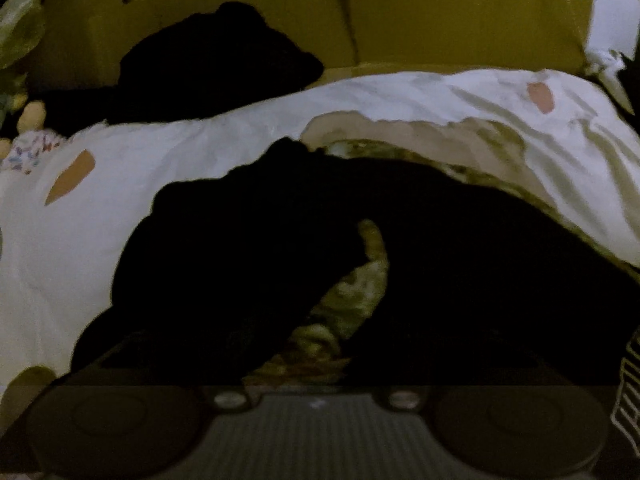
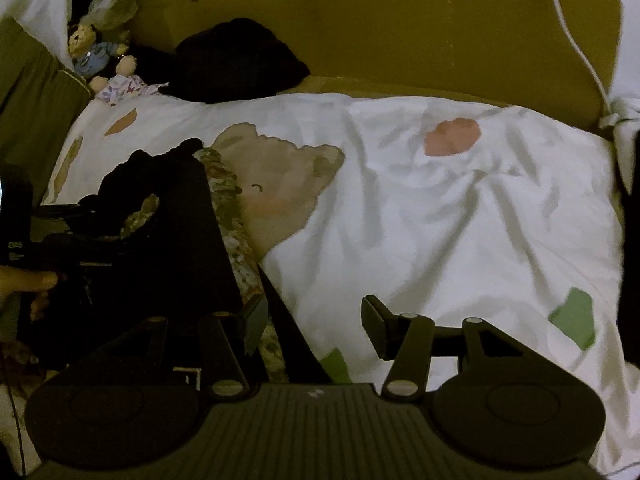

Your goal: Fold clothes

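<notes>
Black garment [image 1: 248, 248], bed's left edge: my left fingers buried in it, grip untellable; right gripper [image 2: 316, 326] fingers wide, empty; risk: dark fabric slipping, fold skewing.

Cloth, cardboard, plastic

Creased matt white bedsheet [image 2: 440, 216]; soft black garment [image 1: 440, 280]; matt brown cardboard [image 2: 400, 32]; ribbed matt plastic right gripper [image 2: 314, 322].

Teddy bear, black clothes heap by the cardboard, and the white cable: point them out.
Teddy bear [image 2: 89, 53]: right wrist view, blue shirt.
Black clothes heap [image 2: 240, 60]: right wrist view, centre.
White cable [image 2: 576, 44]: right wrist view, mid-length.
</notes>
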Action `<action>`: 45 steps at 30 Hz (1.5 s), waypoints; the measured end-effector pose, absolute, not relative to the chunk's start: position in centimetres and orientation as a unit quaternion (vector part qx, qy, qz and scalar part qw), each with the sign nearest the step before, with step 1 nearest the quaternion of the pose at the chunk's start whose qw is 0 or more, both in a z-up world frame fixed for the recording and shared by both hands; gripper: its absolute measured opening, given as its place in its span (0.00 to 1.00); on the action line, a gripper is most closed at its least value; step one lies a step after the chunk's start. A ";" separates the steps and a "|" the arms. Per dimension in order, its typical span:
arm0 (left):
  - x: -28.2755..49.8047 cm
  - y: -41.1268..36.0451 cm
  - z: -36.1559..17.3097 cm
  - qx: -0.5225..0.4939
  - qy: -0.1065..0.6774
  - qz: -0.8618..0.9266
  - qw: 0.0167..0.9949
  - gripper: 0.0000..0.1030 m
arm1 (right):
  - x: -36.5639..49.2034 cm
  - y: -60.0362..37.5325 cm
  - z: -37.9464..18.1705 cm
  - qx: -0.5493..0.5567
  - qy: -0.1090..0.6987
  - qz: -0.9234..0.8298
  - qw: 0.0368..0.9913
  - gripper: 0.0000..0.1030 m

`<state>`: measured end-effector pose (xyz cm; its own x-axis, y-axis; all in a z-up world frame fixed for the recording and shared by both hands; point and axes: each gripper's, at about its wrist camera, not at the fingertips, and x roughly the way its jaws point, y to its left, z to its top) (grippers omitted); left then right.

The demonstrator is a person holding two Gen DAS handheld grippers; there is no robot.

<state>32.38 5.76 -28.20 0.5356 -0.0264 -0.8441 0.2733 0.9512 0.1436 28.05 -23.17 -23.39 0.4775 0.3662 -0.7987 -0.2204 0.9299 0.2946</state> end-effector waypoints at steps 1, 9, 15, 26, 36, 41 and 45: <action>32.5 6.1 -28.1 0.120 0.476 -0.087 0.867 0.26 | 28.5 -22.7 -23.3 0.071 0.480 0.176 0.856 0.55; 31.6 12.3 -24.5 -0.035 0.475 -0.080 0.876 0.14 | 33.0 -18.3 -22.8 0.037 0.466 0.218 0.857 0.55; 30.8 16.1 -22.4 -0.082 0.445 -0.059 0.890 0.13 | 36.4 -15.7 -22.8 0.022 0.463 0.232 0.855 0.55; 29.3 23.6 -19.9 -0.135 0.400 0.001 0.906 0.12 | 43.9 -11.7 -25.4 0.085 0.491 0.259 0.828 0.55; 27.7 28.8 -19.4 -0.172 0.386 0.029 0.906 0.10 | 47.8 -9.7 -28.5 0.084 0.513 0.282 0.807 0.55; 27.1 30.2 -19.0 -0.179 0.386 0.038 0.904 0.09 | 47.8 -8.2 -29.6 0.072 0.521 0.298 0.796 0.55; 27.1 30.7 -19.5 -0.187 0.393 0.040 0.899 0.11 | 47.4 -7.0 -30.0 0.058 0.514 0.297 0.802 0.55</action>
<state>27.08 30.65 -19.50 0.6873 -0.0752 -0.7225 -0.2190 0.9269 -0.3048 47.39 -7.04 -30.01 0.2943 0.5368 -0.7907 -0.4167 0.8166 0.3994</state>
